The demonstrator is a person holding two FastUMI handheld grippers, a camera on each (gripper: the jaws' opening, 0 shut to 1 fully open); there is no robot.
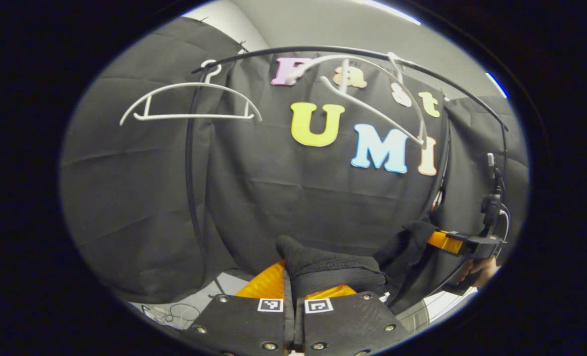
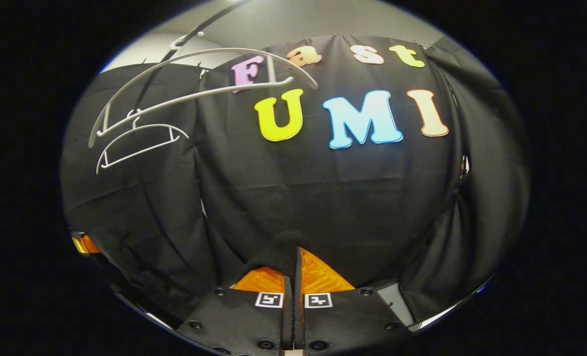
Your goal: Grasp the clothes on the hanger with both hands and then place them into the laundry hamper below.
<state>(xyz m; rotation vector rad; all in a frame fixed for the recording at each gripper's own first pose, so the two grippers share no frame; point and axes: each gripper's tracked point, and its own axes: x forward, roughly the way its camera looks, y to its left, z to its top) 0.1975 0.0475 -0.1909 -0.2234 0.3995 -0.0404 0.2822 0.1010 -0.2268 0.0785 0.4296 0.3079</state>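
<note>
Black knitted clothes (image 1: pixel 330 271) are bunched between the left gripper's (image 1: pixel 293 289) fingers at the bottom of the left gripper view; both fingers are clamped on the fabric, which spills over the right-hand finger. From there the garment stretches to the right, toward the right gripper (image 1: pixel 464 243) seen farther off at the right edge, where a hand (image 1: pixel 481 271) holds it and dark cloth hangs from its front end. In the right gripper view, that same gripper's (image 2: pixel 293 277) fingers are pressed together on a ridged black edge of the clothes (image 2: pixel 281 254), and the garment drapes away to the left and downward, toward the left gripper's (image 2: pixel 83 244) tip at the far left edge.

Above, two white hangers hang bare on a thin black rail (image 1: pixel 352 51). In the left gripper view one hanger (image 1: pixel 189 101) hangs level at upper left, and the second hanger (image 1: pixel 372 101) sits tilted at upper right. In the right gripper view both are at upper left, the larger-looking hanger (image 2: pixel 194 89) above the smaller one (image 2: pixel 137 143).

Black cloth (image 1: pixel 273 198) forms the booth wall behind everything, creased and pinned at its top edge, with a pale grey ceiling (image 1: pixel 323 22) over it. A strip of light floor (image 1: pixel 184 306) shows low down, at lower left of the left gripper view, with a thin cable lying on it.
</note>
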